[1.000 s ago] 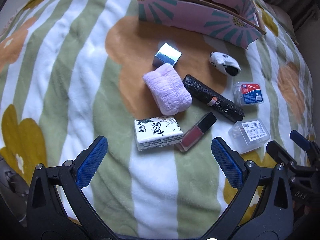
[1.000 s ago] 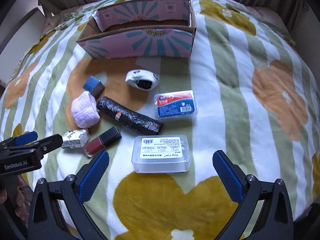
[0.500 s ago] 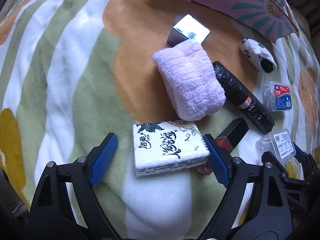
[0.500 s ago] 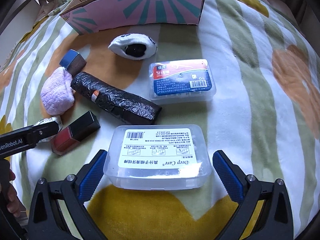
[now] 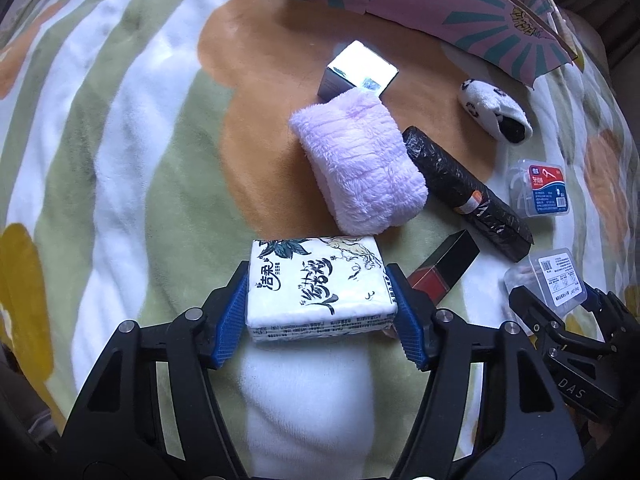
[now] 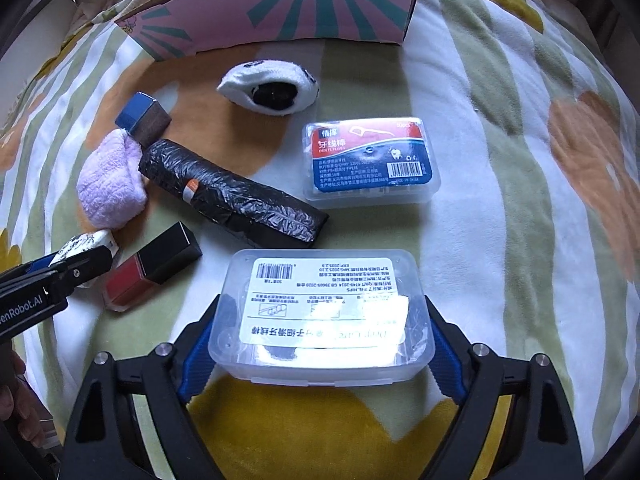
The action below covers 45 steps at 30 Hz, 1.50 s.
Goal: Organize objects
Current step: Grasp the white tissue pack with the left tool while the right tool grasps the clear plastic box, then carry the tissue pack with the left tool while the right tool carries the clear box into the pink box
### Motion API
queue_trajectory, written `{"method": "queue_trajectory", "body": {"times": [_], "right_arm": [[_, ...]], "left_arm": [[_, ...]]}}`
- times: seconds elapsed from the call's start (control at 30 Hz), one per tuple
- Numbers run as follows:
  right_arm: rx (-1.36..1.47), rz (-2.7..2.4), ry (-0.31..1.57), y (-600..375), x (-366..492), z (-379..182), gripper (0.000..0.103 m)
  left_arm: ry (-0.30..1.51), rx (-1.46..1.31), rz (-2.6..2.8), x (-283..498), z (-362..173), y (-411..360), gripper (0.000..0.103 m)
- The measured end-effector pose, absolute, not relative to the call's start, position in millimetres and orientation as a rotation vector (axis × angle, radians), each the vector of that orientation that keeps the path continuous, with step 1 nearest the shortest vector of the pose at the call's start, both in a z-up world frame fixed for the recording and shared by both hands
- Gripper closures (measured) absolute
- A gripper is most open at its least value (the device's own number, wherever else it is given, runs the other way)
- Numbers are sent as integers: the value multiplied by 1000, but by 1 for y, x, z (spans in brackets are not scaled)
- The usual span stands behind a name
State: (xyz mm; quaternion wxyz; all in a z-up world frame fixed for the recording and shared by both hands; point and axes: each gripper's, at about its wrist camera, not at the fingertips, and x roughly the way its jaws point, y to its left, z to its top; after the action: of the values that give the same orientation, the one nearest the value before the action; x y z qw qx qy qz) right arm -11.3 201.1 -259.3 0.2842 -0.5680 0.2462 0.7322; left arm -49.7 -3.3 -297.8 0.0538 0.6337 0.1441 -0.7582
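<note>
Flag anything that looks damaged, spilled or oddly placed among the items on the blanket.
Nothing looks spilled or broken. The items lie loose and at mixed angles on the blanket, outside the pink box. The black wrapped roll looks crinkled, and the purple cloth leans on the silver box.

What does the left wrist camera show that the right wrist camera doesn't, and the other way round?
Only the left wrist view shows the tissue pack's printed top, with the left gripper closing, pads against its sides.

Only the right wrist view shows the clear plastic box's whole label, with the right gripper closing around it.

Both show the pink towel, black roll, lipstick, floss pick box, panda sock, small blue box and pink carton.
</note>
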Motion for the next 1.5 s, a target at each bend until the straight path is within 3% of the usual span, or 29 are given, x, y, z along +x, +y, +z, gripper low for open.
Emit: {"method": "queue_trajectory", "body": {"times": [0.3,0.73,0.77,0.8,1.2,1.5], "right_arm": [[-1423,2082,600,206,-10,-181,17],[-1259,2200,466,219,-53,-42,17],[-1334,2347,330,218,-51,-35,17],[-1323,2347,328,218,-49,-28,17],[-1245,2357,347,216,-49,6,17],[-1191,2382,335,241,-90,24,17]], "left_arm": [[415,1768,-2428,-41,-220,-11,42],[304,1588,-2659,-43,-66,-25,41],[306,1579,-2672,-42,-58,-25,42],[302,1569,-2685,-41,-50,-25,41],[299,1539,-2755,-51,-13,-22,41],[288,1508,-2779,-110,2,-33,41]]}}
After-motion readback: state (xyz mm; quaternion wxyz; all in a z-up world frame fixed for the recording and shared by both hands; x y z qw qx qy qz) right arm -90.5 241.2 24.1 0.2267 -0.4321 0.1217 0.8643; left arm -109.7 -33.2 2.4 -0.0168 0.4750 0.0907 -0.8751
